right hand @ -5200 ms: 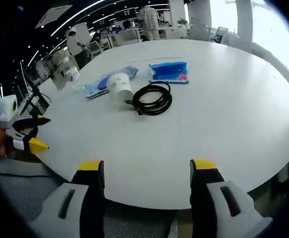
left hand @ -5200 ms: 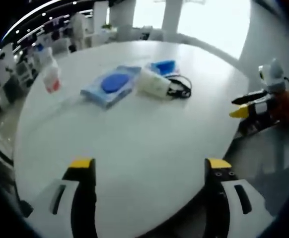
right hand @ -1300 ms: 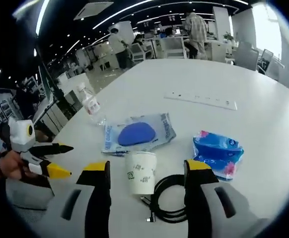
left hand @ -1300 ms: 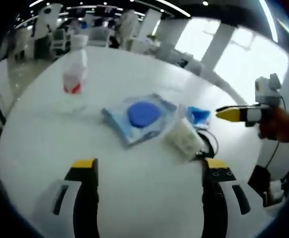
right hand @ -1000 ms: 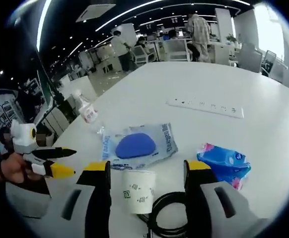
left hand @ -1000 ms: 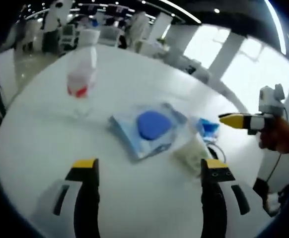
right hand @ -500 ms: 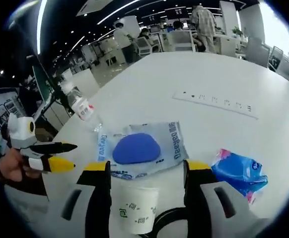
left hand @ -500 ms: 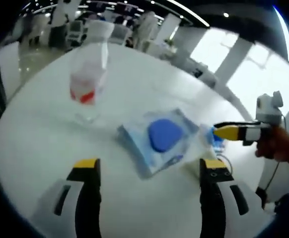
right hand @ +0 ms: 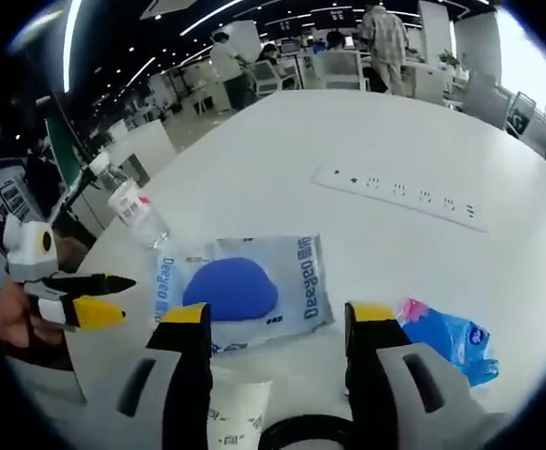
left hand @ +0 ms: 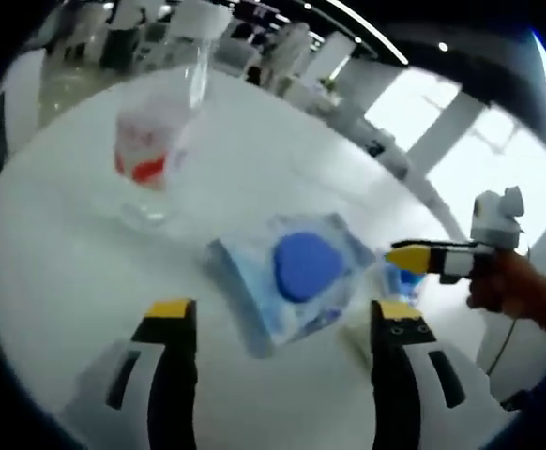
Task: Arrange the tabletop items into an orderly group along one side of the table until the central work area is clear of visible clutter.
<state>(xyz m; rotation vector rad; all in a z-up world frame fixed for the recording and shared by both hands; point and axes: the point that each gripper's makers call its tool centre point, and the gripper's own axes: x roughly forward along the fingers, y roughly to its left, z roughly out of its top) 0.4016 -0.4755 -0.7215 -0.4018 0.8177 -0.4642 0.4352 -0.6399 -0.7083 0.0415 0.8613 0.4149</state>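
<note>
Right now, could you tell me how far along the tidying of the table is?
Nothing looks grouped yet. The water bottle stands near the table's edge, apart from the clear packet with the blue pad, paper cup and blue pouch mid-table. Both the left gripper and right gripper are open and empty, so every item remains to move.

My left tool (left hand: 278,314) hangs above the worktop (left hand: 57,253), jaws spread wide with nothing between them. My right tool (right hand: 271,319) hovers the same way, jaws parted and empty. My hand (left hand: 517,291) grips the right tool's handle.
</note>
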